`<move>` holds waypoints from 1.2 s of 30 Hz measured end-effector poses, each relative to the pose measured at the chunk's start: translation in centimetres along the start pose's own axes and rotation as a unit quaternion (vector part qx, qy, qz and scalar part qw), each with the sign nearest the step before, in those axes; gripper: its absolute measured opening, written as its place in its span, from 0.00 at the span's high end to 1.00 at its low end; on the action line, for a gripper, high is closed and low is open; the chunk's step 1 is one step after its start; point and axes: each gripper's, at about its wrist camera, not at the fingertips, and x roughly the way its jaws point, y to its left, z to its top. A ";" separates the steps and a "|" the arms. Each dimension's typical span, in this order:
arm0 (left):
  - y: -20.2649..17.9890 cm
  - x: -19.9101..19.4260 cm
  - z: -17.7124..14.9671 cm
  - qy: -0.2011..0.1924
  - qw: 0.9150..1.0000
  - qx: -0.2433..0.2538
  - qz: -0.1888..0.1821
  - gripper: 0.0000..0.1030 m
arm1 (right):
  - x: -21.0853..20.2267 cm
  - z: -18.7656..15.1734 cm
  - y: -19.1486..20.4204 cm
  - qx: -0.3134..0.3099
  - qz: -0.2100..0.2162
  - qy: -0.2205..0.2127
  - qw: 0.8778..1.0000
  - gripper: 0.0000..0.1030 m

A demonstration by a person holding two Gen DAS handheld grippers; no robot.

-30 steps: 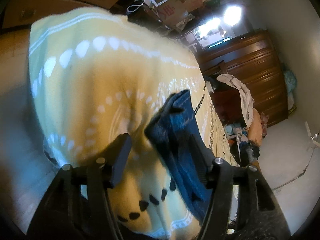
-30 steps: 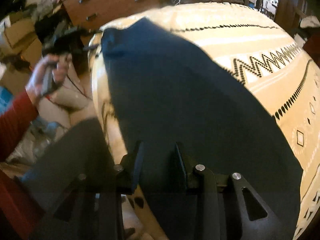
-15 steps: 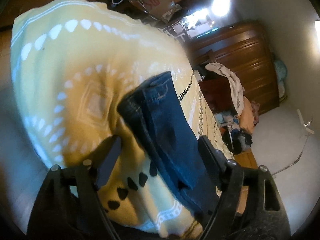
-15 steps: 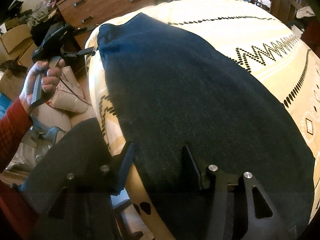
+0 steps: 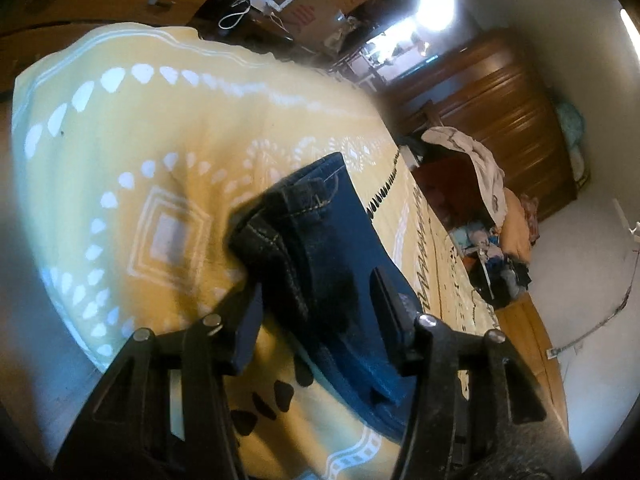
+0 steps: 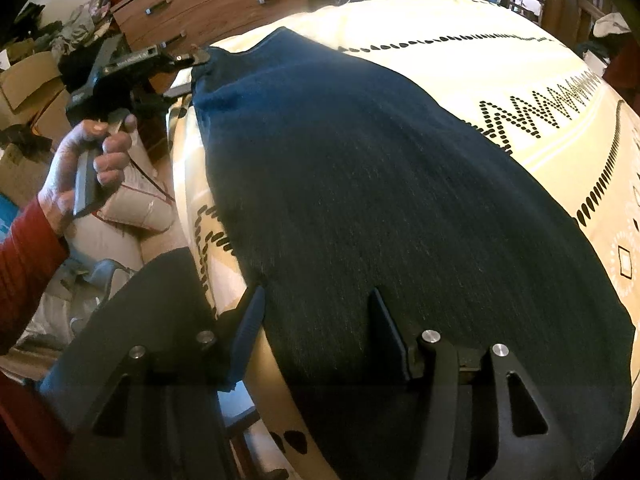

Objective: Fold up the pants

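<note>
**Denim at both ends, neither end pinched**

Since the pants (image 6: 380, 200) are thick denim, they should drape heavily yet hold a crease. Right gripper (image 6: 316, 320) has been opening, its jaws straddling the near edge without pinching. Across the yellow bedspread (image 5: 120, 140), left gripper (image 5: 316, 304) has been closing around the seamed far corner (the firmest hold), pads apparently not yet pressing.

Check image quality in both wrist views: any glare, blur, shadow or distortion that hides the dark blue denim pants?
Left wrist view: bright lamp glare top right, soft blur on the yellow patterned bedspread, dark blue denim pants stitching sharp. Right wrist view: pants underexposed, nearly black, fisheye bulges the bed, corners vignetted.
</note>
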 end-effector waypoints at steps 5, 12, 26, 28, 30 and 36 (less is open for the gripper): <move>-1.6 1.0 1.2 -0.006 0.999 0.031 0.025 0.93 | 0.1 0.0 0.1 0.002 0.000 -0.003 1.000 0.41; 1.7 1.1 2.5 0.004 1.000 0.005 0.008 0.93 | -0.1 -0.7 -0.5 0.011 0.004 -0.011 1.000 0.41; 2.5 0.9 2.0 0.004 0.998 -0.051 -0.035 0.92 | -5.7 -11.4 -11.4 0.295 -0.010 -0.098 0.951 0.43; 2.4 1.1 2.1 0.007 0.998 -0.051 -0.037 0.91 | -7.7 -16.7 -14.5 0.366 -0.010 -0.110 0.924 0.50; 2.5 1.1 2.3 0.010 0.998 -0.053 -0.041 0.90 | -9.9 -21.7 -16.8 0.413 -0.009 -0.123 0.902 0.59; 2.8 1.2 2.3 0.010 0.997 -0.054 -0.046 0.90 | -17.5 -35.0 -22.3 0.517 -0.012 -0.150 0.842 0.83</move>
